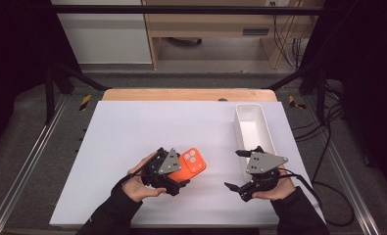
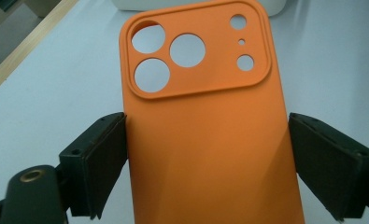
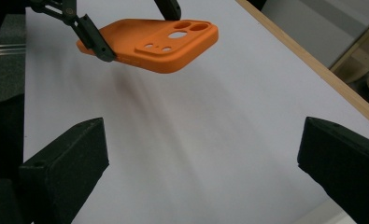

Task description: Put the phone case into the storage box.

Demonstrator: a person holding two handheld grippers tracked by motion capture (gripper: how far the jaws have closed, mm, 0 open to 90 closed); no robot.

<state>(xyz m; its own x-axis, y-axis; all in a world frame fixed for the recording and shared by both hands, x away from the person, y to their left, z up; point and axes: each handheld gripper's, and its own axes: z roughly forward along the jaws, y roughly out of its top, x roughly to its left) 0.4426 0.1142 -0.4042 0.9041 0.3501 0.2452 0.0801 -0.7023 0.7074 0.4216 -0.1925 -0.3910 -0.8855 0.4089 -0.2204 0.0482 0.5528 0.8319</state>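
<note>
An orange phone case (image 1: 195, 164) with round camera holes hangs a little above the white table sheet (image 1: 147, 132), its back facing up. My left gripper (image 1: 179, 171) is shut on it. In the left gripper view both black pads (image 2: 102, 158) press on the long sides of the orange phone case (image 2: 205, 140). My right gripper (image 1: 236, 170) stands to the right of it, open, with nothing between its fingers. The right gripper view has the case (image 3: 149, 44) farther off, casting a shadow on the sheet, and the right gripper (image 3: 201, 154) over bare sheet.
A long white bin (image 1: 241, 132) stands at the right side of the sheet, just beyond my right gripper. A wooden table edge (image 1: 186, 94) runs along the back. Black frame bars and cables flank the table.
</note>
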